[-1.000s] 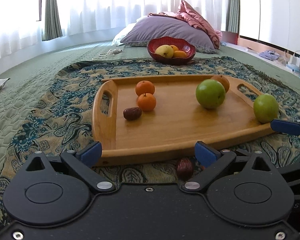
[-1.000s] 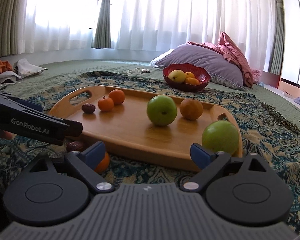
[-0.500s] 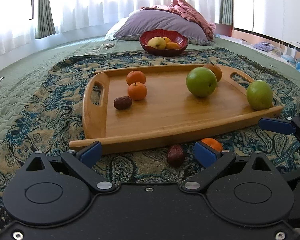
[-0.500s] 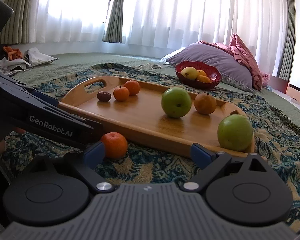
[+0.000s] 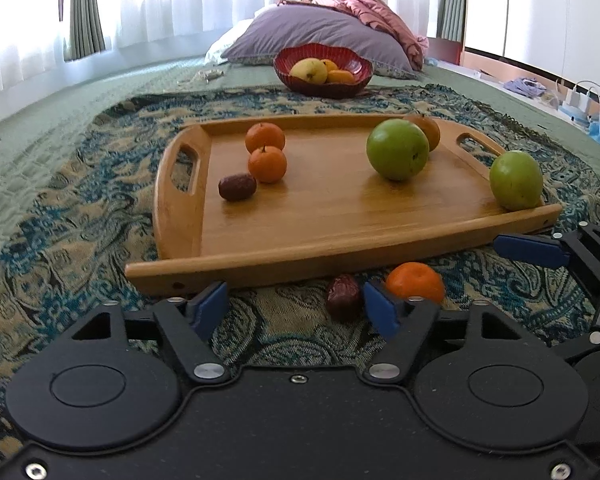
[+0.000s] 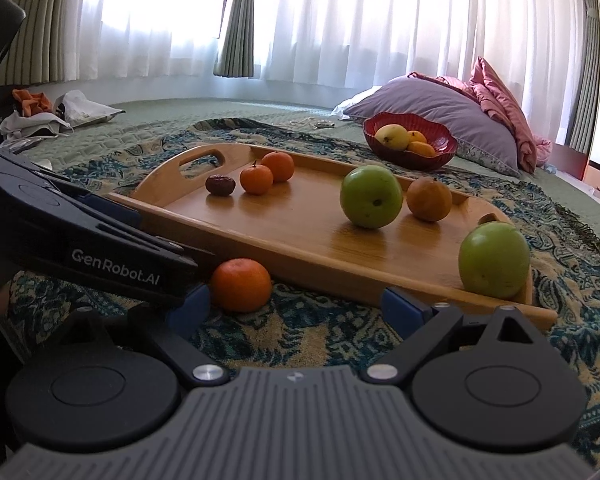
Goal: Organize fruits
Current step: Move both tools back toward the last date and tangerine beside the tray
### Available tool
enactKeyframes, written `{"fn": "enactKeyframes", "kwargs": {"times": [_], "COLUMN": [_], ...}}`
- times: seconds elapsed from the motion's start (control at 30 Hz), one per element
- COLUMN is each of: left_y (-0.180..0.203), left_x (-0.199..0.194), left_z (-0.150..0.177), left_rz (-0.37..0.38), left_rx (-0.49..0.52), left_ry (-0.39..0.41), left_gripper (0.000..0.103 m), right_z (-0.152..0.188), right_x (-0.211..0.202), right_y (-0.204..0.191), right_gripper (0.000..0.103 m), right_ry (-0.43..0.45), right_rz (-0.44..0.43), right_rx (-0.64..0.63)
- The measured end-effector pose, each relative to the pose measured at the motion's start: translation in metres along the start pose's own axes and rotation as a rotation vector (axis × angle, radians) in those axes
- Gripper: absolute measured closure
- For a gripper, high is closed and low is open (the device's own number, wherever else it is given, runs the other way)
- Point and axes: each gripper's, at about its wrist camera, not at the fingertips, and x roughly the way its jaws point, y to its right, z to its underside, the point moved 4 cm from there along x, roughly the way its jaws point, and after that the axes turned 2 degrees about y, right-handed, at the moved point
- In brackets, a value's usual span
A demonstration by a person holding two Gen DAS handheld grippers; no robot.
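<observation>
A wooden tray lies on the patterned cloth. It holds two small oranges, a brown date, two green apples and a brownish fruit. A loose orange and a second date lie on the cloth before the tray's near edge. My left gripper is open and empty, low over the cloth, its right finger just beside the loose date and orange. My right gripper is open and empty, with the loose orange just ahead of its left finger.
A red bowl with a yellow fruit and oranges stands behind the tray, before a purple pillow. The left gripper's body crosses the right wrist view at the left. Clothes lie at far left. Cables lie at far right.
Both grippers have drawn back and risen from the tray's near edge. The loose orange and date have come into clear view on the cloth in front of the tray.
</observation>
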Motion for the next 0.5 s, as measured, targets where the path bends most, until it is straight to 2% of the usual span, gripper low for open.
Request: {"fn": "enactKeyframes", "kwargs": {"times": [0.1, 0.17, 0.23, 0.5], "left_y": [0.0008, 0.0026, 0.0041, 0.0069], "left_x": [0.0018, 0.002, 0.0022, 0.002], "left_z": [0.0024, 0.003, 0.003, 0.0027], "left_rz": [0.005, 0.017, 0.029, 0.042], "left_rx": [-0.002, 0.007, 0.009, 0.009], "left_ry": [-0.005, -0.004, -0.008, 0.0], "left_gripper": [0.039, 0.049, 0.054, 0.067], "right_z": [0.0005, 0.0007, 0.0008, -0.0006], "right_x": [0.001, 0.002, 0.003, 0.0051], "right_y": [-0.0032, -0.0053, -0.0065, -0.0103], "right_gripper": [0.005, 0.006, 0.006, 0.016], "right_ry": [-0.003, -0.006, -0.008, -0.011], "right_rz": [-0.009, -0.015, -0.02, -0.057], "right_rx": [-0.002, -0.003, -0.004, 0.007]}}
